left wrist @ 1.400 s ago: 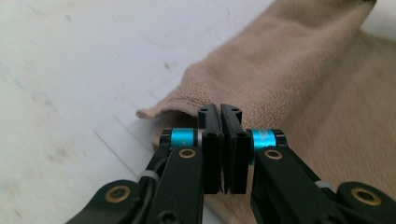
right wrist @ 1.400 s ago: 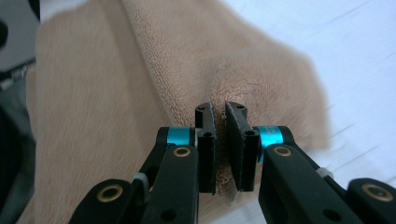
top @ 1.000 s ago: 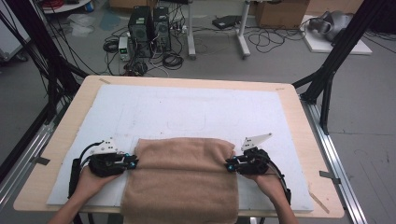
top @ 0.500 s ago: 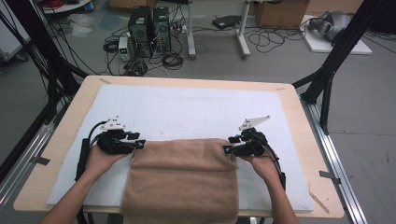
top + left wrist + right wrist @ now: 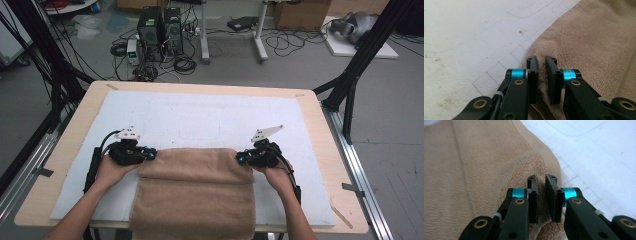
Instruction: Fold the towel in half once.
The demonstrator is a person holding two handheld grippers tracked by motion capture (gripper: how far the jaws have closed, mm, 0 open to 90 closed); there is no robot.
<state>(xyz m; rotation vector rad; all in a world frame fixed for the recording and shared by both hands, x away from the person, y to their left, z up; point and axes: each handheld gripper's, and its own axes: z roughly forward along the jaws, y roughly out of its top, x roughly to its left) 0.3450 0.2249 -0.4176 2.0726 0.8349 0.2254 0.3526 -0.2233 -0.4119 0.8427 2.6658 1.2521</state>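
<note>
a wooden table carries a white mat over most of its top. a tan towel lies on the mat's near middle, its near end hanging over the table's near edge.

Both handheld grippers, the left gripper and right gripper, were black with cyan collars, brass rivets, trailing black cables and grey triangular top plates; forearms were bare.

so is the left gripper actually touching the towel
Touching. In the left gripper view the left gripper, its jaws having just closed, pinches a raised fold of the brown towel at its corner.
</note>
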